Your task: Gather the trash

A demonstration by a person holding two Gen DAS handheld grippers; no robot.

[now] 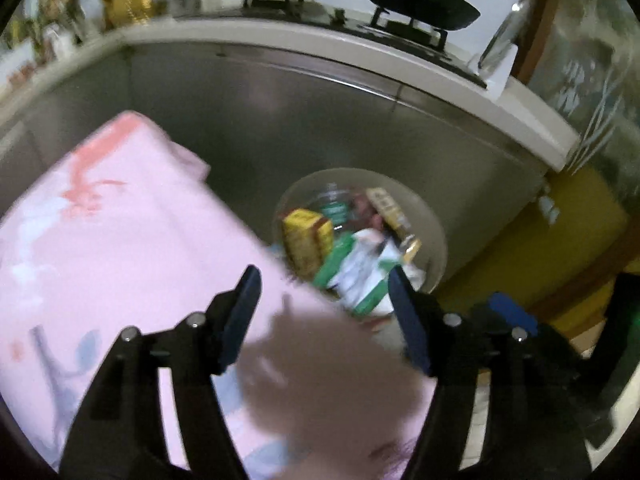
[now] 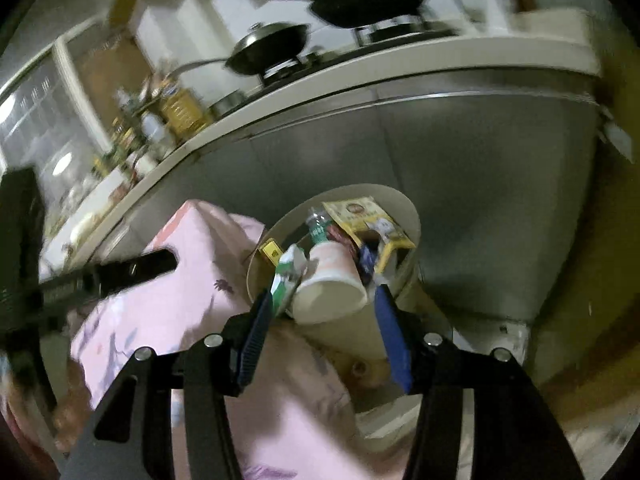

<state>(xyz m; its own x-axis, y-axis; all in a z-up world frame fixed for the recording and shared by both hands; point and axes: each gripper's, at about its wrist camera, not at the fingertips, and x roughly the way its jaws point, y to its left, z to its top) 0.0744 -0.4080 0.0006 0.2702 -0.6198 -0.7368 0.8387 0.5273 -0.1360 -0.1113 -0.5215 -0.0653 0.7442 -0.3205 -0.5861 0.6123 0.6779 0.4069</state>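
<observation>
1. Blue pads of my right gripper (image 2: 324,320) stand wide apart, holding nothing, just before the cup (image 2: 330,280) atop the bin (image 2: 404,208).
2. My left gripper (image 1: 324,300) is wide too and empty, over the pink cloth (image 1: 120,220) beside the bin.
3. Trash is heaped above the rim; I judge a nudge could tip the cup out.
4. Motion blur suggests haste, so I could clip the rim.

My left gripper (image 1: 324,300) has black angular arms, silver round screws at the joints and dark blue finger pads. My right gripper (image 2: 324,324) matches, its blue pads (image 2: 256,344) finely ribbed.
</observation>
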